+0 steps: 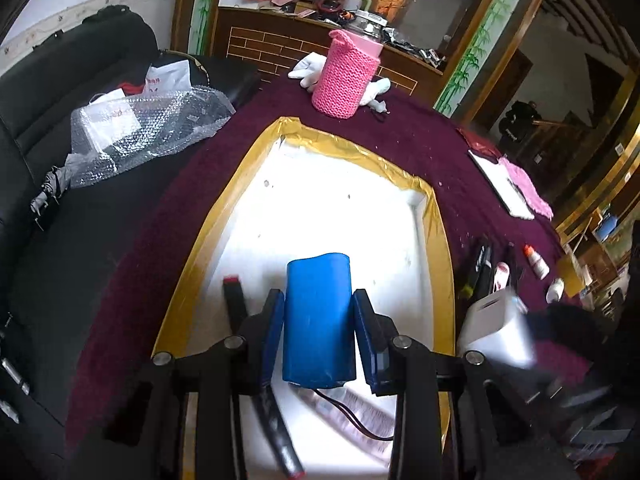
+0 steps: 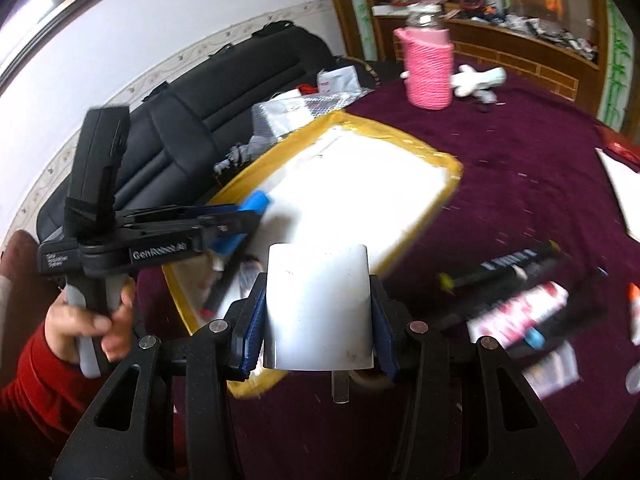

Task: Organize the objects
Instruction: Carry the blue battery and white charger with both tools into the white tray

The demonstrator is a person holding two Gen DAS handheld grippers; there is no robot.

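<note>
Maroon-clothed table (image 1: pixel 400 148) beneath, white tray (image 1: pixel 256 168) taped in yellow ahead. Left gripper (image 1: pixel 318 320) clamped on blue battery pack (image 1: pixel 318 312) above tray. Right gripper (image 2: pixel 318 312) pinching white charger block (image 2: pixel 318 304) short of tray's near corner, markers (image 2: pixel 504 264) off rightward.

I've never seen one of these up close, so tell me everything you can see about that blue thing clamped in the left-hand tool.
The blue cylinder looks like a battery pack in smooth, glossy plastic wrap, faintly scuffed. It stands roughly upright, clamped by the left gripper: blue fingers press on both its sides. Thin dark wires trail from its lower end. It hangs over the white tray with the yellow taped rim, touching nothing but the fingers.
</note>
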